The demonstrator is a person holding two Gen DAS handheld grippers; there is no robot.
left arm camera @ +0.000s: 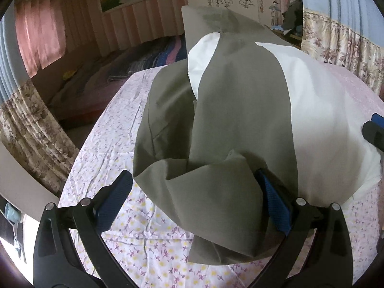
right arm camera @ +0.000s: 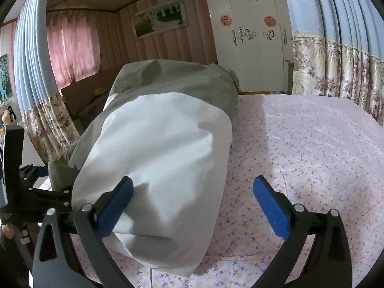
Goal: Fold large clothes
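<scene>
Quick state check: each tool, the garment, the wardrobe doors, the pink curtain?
Left tool: open, olive fabric lying between its fingers.
Right tool: open wide, white fabric between its fingers.
Olive-and-white garment: bunched on the bed, unfolded.
Wardrobe doors: closed.
Pink curtain: drawn.

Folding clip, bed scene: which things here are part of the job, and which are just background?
Job:
- olive-and-white garment
- left gripper, fingers apart
- right gripper, fingers apart
- floral bedsheet

Background:
- white wardrobe
- wall picture
- floral curtains
</scene>
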